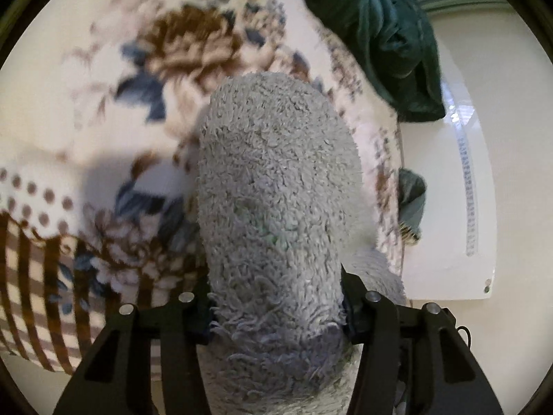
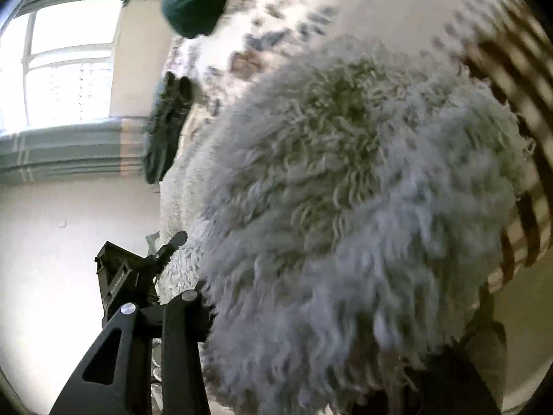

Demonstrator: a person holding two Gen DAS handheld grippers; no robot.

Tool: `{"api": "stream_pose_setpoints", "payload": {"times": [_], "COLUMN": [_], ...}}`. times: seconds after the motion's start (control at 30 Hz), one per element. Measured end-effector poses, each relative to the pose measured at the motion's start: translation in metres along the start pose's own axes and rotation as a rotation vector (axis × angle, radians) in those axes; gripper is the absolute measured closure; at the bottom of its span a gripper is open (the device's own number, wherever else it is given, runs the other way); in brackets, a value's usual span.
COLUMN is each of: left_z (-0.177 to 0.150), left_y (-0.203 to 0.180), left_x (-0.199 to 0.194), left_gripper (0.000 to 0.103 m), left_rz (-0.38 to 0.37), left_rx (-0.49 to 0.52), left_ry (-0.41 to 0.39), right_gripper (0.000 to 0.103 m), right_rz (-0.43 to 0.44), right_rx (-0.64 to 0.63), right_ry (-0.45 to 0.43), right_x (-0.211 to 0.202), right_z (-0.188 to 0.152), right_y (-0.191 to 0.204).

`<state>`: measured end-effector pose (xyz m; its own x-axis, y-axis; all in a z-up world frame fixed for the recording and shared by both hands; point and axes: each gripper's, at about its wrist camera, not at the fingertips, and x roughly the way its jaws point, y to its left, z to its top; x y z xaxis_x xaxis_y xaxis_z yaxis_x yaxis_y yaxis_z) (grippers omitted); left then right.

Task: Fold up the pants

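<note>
Fluffy grey pants [image 1: 276,207] fill the near field of both wrist views, bunched thick right against the lenses. On the left gripper [image 1: 276,318] the jaws are clenched on a fat fold of that pile, which bulges up and forward between the two black fingers. On the right gripper [image 2: 311,311] only the left finger shows; the shaggy cloth covers the other side, so I cannot tell how its jaws stand. The left gripper's body also shows in the right wrist view, beside the hanging cloth. Beyond the pants lies a bed with a floral blanket [image 1: 138,69], brown and blue blossoms with a striped, dotted border. Farther off a dark green garment [image 1: 376,34] rests on the blanket's edge. Past that are a pale wall and a bright window [image 2: 69,62].
</note>
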<state>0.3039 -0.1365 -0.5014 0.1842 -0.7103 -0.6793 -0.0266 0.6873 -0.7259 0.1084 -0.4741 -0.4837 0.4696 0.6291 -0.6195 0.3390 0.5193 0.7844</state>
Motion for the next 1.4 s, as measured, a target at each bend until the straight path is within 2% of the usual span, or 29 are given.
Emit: {"api": "stream_pose_setpoints", "payload": {"times": [0.07,0.23,0.33,0.43,0.57,0.67,0.77,0.83,0.97,1.1,1.23,1.37,1.4], "left_z": [0.009,0.049,0.085,0.136,0.209,0.287,0.354,0.410,0.493,0.546,0.559,0.550,0.546], "left_y": [-0.006,-0.034,-0.049,-0.059,-0.064,-0.062,-0.053,-0.041,-0.005,0.035,0.078,0.101,0.104], "left_x": [-0.015,-0.057,-0.084,-0.113,-0.143,-0.168,-0.179,-0.183,-0.173,-0.150,-0.132,-0.133,-0.134], "left_gripper": [0.054,0.054,0.054,0.054,0.054,0.054,0.054,0.054,0.054,0.054,0.054,0.054,0.054], "left_rz": [-0.004,-0.029,-0.040,-0.055,-0.064,-0.062,-0.053,-0.045,-0.050,-0.008,0.055,0.036,0.030], "left_rx": [0.002,0.004,0.017,0.031,0.062,0.103,0.134,0.157,0.158,0.163,0.121,0.085,0.077], "left_ry": [-0.027,-0.112,-0.154,-0.191,-0.213,-0.219,-0.221,-0.220,-0.202,-0.188,-0.133,-0.137,-0.137], "right_gripper": [0.056,0.057,0.057,0.057,0.057,0.057,0.057,0.057,0.057,0.057,0.057,0.056,0.053], "right_rz": [0.017,0.042,0.044,0.053,0.064,0.078,0.098,0.120,0.143,0.121,0.049,-0.013,-0.031], "right_rx": [-0.033,-0.133,-0.183,-0.216,-0.247,-0.241,-0.217,-0.199,-0.169,-0.138,-0.121,-0.152,-0.150], "right_ry": [-0.008,-0.024,-0.047,-0.078,-0.130,-0.173,-0.209,-0.226,-0.251,-0.245,-0.185,-0.148,-0.134], "right_x": [-0.022,-0.026,-0.023,-0.010,0.032,0.094,0.151,0.190,0.269,0.345,0.392,0.401,0.405], "right_z": [0.022,0.059,0.077,0.105,0.144,0.186,0.219,0.238,0.275,0.295,0.288,0.280,0.285], "right_y": [0.022,0.093,0.143,0.196,0.267,0.333,0.377,0.394,0.411,0.415,0.408,0.405,0.406]}}
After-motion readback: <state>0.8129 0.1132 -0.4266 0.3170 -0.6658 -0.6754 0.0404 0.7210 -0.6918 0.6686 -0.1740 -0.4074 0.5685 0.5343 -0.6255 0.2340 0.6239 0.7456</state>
